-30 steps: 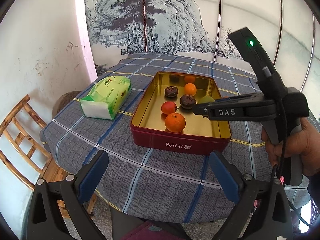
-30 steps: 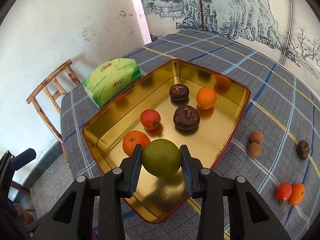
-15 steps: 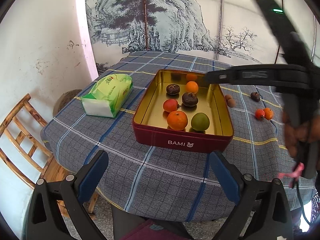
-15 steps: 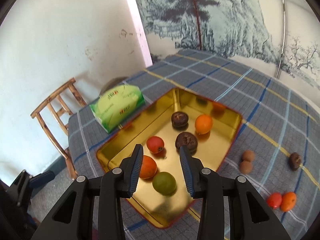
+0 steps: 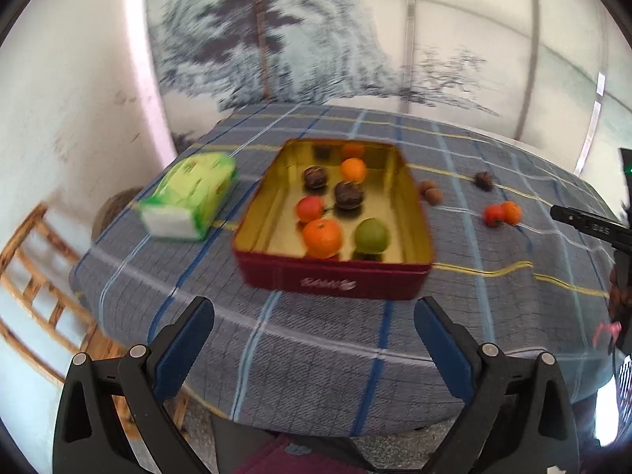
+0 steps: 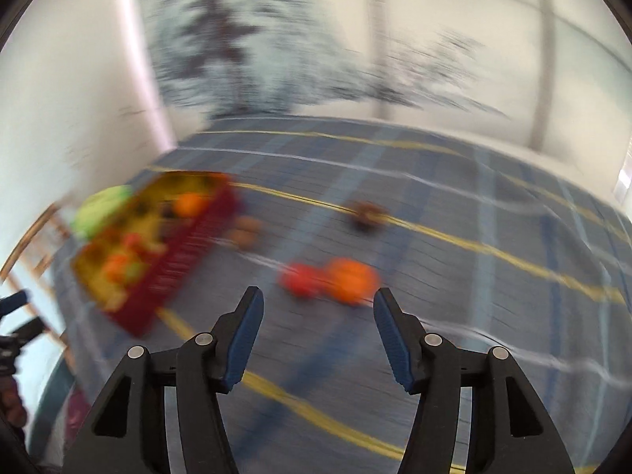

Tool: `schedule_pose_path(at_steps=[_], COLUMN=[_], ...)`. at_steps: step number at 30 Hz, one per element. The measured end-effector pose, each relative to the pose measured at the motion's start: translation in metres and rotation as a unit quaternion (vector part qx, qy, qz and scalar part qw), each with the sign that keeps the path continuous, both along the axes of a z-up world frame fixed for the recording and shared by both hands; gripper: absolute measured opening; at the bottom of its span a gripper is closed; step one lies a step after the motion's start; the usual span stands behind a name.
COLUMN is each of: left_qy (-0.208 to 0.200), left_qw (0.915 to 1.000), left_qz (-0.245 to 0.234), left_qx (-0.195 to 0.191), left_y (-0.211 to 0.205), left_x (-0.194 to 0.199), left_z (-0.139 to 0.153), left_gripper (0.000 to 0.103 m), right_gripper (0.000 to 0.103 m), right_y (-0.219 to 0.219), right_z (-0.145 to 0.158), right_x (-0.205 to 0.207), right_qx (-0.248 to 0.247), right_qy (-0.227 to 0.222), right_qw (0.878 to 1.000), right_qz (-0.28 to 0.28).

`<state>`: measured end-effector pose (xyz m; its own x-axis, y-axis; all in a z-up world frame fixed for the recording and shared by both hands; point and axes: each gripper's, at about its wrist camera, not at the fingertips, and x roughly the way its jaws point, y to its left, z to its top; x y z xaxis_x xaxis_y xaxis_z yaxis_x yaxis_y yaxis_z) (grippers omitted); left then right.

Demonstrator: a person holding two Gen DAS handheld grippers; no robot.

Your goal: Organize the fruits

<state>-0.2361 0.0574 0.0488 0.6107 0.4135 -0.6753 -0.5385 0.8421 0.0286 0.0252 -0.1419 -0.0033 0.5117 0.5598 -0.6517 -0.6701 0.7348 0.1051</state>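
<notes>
I counted six fruits inside the red tin: one green fruit and one large orange near its front wall, one red tomato behind them, two dark brown fruits, and one small orange toward the back. What showed orange and dark on the rear wall looked to me like reflections.

Out on the desk, to the right of the tin, I counted five more: two small brown fruits touching each other just beside the tin, one dark fruit farther off, and a red-and-orange pair pressed side by side. One green tissue pack lay left of the tin.

The left gripper hung over the near edge of the desk with its jaws spread wide, holding and touching nothing. In the right wrist view, badly blurred, the right gripper also had its jaws spread and empty, with the red tomato on the cloth and the orange beside it just beyond them, not touched.
</notes>
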Motion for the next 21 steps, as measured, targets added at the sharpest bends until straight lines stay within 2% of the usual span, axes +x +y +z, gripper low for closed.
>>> schedule_pose_path(at_steps=[5,7,11,13,15,18,21], left_qy=[-0.012,-0.021,-0.032,-0.025,-0.016,0.009,0.04], left_qw=[0.996,0.9912,0.9735,0.9639,0.9563,0.9559,0.9558], left_qz=[-0.088,-0.129,-0.201,-0.222,-0.241,-0.246,-0.242], left_qx=[0.006,-0.021,-0.104,-0.144,-0.165,-0.16,-0.162], left_y=[-0.018,-0.021,-0.023,-0.022,-0.023,-0.024,-0.023], left_x=[0.02,0.035,0.072,0.099,0.124,0.162,0.198], left_z=[0.019,0.028,0.04,0.043,0.044,0.04,0.027], left_gripper=[0.1,0.099,0.082,0.073,0.062,0.054,0.051], right_gripper=[0.059,0.059,0.059,0.059,0.059,0.059,0.059], right_y=[-0.053,-0.068,-0.079,-0.079,-0.081,-0.082,-0.083], right_z=[-0.015,-0.02,-0.031,-0.038,-0.047,-0.047,-0.049], right_x=[0.038,0.049,0.061,0.066,0.069,0.069,0.066], right_qx=[0.0,0.005,0.012,0.015,0.02,0.031,0.042], right_qy=[0.017,0.025,0.037,0.047,0.058,0.056,0.059], right_qw=[0.998,0.996,0.994,0.994,0.994,0.995,0.995], right_qz=[-0.066,-0.086,-0.098,-0.096,-0.094,-0.083,-0.073])
